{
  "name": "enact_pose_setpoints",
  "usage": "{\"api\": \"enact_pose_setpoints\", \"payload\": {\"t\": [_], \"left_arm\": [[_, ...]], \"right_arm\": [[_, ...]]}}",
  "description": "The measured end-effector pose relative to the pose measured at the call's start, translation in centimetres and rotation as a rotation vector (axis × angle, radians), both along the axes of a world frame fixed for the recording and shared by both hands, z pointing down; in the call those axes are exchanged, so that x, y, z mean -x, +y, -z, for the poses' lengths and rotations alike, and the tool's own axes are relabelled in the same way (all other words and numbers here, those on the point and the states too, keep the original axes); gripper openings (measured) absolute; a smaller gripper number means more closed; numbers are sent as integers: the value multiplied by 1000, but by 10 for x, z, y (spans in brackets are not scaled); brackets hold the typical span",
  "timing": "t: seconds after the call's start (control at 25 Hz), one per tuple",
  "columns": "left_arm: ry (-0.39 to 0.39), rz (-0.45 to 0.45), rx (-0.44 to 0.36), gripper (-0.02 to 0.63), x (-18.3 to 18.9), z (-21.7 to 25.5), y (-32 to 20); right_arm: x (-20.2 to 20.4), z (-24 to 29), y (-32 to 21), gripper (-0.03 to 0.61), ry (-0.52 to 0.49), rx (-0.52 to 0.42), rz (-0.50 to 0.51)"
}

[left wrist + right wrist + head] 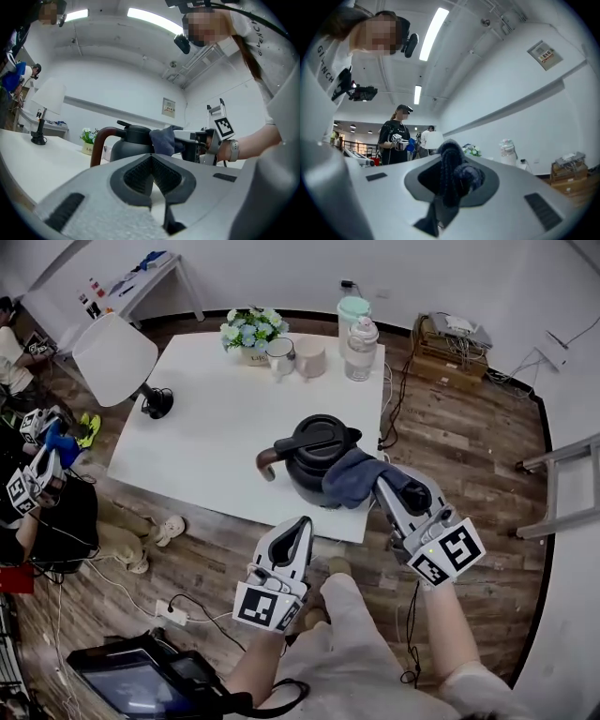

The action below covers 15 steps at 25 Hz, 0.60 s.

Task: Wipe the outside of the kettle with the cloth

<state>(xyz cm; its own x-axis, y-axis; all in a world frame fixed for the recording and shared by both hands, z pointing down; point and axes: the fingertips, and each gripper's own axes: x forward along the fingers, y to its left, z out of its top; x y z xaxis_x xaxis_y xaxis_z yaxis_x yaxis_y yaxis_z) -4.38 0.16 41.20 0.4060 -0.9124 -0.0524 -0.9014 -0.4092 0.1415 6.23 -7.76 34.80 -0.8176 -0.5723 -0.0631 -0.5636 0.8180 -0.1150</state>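
Kettle [314,460], squat, dark and matte, with a domed lid and a curved brown handle at its 9 o'clock, stands on the smooth white rectangular bench [216,418] near the 5 o'clock corner. The right claw [382,484], grey hard plastic, is clamped on the cloth [352,474], a soft blue-grey bunch lying against the kettle's 3 o'clock side. The left claw [302,524] hangs off the bench edge at the kettle's 6 o'clock, its ribbed black pads [140,176] closed together on nothing.
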Motion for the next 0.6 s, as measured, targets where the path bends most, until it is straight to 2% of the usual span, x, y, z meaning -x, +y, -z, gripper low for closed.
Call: {"api": "enact_pose_setpoints", "payload": {"t": [0.24, 0.6], "left_arm": [[4, 18, 56, 8, 1, -29, 6], [-1, 22, 97, 8, 3, -54, 9]], "right_arm": [[-4, -81, -4, 63, 18, 143, -52], [-8, -161, -8, 63, 193, 265, -88]]}}
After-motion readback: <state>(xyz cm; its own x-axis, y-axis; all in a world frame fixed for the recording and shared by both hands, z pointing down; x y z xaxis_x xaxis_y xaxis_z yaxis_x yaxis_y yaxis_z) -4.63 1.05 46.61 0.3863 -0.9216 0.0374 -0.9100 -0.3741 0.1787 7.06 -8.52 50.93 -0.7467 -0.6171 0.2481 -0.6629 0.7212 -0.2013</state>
